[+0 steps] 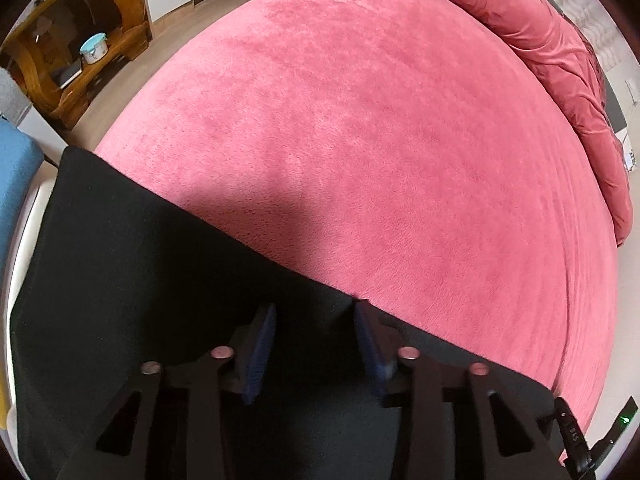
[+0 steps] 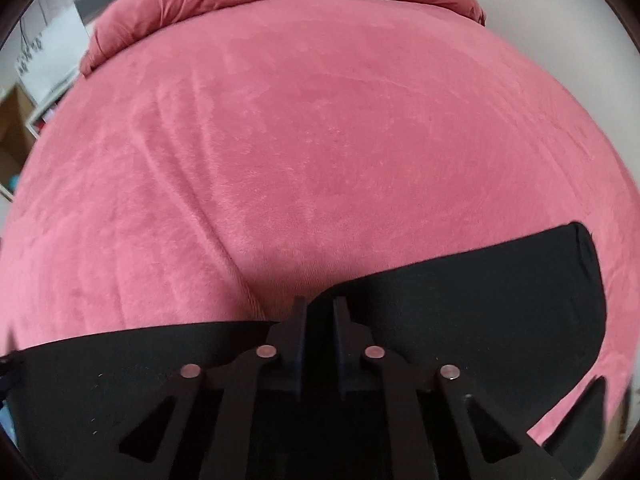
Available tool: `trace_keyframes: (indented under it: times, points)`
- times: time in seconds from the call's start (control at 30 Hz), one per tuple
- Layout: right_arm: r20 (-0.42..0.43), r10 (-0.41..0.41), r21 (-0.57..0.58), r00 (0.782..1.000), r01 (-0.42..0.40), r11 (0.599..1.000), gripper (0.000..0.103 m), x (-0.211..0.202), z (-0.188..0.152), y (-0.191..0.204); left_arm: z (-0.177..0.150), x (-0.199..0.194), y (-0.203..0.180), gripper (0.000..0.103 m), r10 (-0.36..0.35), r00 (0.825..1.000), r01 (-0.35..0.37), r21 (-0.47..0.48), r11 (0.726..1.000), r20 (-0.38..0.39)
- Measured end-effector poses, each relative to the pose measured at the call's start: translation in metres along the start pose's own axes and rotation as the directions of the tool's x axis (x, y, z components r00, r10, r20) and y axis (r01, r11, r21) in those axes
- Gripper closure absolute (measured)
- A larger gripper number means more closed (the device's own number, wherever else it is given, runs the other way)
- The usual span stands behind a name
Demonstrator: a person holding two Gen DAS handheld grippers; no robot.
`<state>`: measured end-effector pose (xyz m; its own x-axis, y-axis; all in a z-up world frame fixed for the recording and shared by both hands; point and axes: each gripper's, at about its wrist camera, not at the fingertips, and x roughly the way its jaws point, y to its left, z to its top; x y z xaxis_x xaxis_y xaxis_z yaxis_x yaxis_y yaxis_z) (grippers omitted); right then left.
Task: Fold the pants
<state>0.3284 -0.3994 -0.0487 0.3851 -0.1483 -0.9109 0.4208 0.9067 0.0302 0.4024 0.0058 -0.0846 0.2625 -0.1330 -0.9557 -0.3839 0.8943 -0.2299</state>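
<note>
Clearly, your black, matte, soft-cloth pants (image 1: 132, 280) lie flat along the near edge of the pink plush bedspread (image 1: 360, 128), well apart from the rumpled pink duvet (image 1: 552, 52) bunched at its far side. In the right wrist view the same pants (image 2: 460, 292) span the near strip of that bedspread (image 2: 300, 128), with 1 rounded end lying flat further over the plush.

Your left gripper (image 1: 316, 344) stands part open, its 2 blue pads straddling the straight black edge; the cloth passes between them, but I see no pinch yet. Your right gripper (image 2: 320, 332) is drawn narrow, its fingers nearly together right at the pants' edge where that edge rises into a small peak. It looks pinched on the fabric, though black on black hides the contact itself.

Expect the cloth to be light, limp and quick to sag, and the plush beneath will likely drag on it. Take hold at the edge, both layers together, with the 2 grippers well apart along it so the fold line stays straight.
</note>
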Motion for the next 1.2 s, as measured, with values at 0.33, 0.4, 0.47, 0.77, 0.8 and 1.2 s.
trace_keyframes:
  times: [0.33, 0.4, 0.47, 0.77, 0.8, 1.2]
  points:
    - [0.123, 0.205, 0.111, 0.971, -0.219, 0.969, 0.097, -0.073, -0.055, -0.055, -0.035, -0.028, 0.063, 0.103, -0.230, 0.973, 0.230, -0.121, 0.966, 0.013]
    - [0.129, 0.230, 0.113, 0.965, -0.245, 0.963, 0.098, -0.084, -0.074, -0.063, -0.045, -0.027, 0.080, 0.103, -0.308, 0.951, 0.308, -0.148, 0.940, 0.021]
    - [0.126, 0.245, 0.114, 0.961, -0.259, 0.959, 0.098, -0.087, -0.083, -0.066, -0.058, -0.029, 0.089, 0.099, -0.376, 0.926, 0.374, -0.164, 0.913, 0.024]
    - [0.102, 0.236, 0.183, 0.966, -0.251, 0.950, 0.103, -0.063, -0.142, -0.090, -0.079, -0.042, 0.097, 0.041, -0.497, 0.863, 0.502, -0.243, 0.830, 0.086]
    - [0.092, 0.260, 0.196, 0.961, -0.273, 0.942, 0.103, -0.059, -0.148, -0.094, -0.079, -0.041, 0.093, 0.040, -0.471, 0.879, 0.475, -0.244, 0.846, 0.077]
    - [0.080, 0.346, -0.102, 0.935, -0.337, 0.936, 0.035, -0.049, -0.030, -0.003, -0.064, -0.050, 0.027, 0.040, -0.280, 0.951, 0.262, 0.146, 0.954, 0.128]
